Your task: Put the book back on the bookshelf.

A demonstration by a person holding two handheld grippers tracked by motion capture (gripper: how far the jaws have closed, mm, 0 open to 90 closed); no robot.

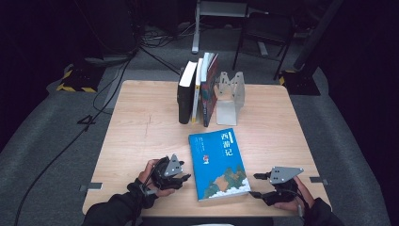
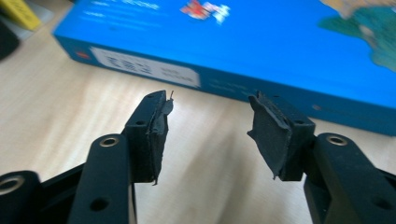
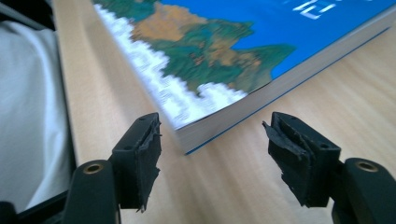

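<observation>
High view puts the left gripper (image 1: 180, 177) and the right gripper (image 1: 259, 184) at the near edge of the wooden table (image 1: 131, 122), one on each side of the blue book (image 1: 218, 162) lying flat between them, each with jaws apart and holding nothing, which looks like a stance for taking the book from both sides. Farther back, a row of upright books (image 1: 197, 89) leans against a metal bookend (image 1: 229, 96), probably the reason the flat book lies squarely before it.
</observation>
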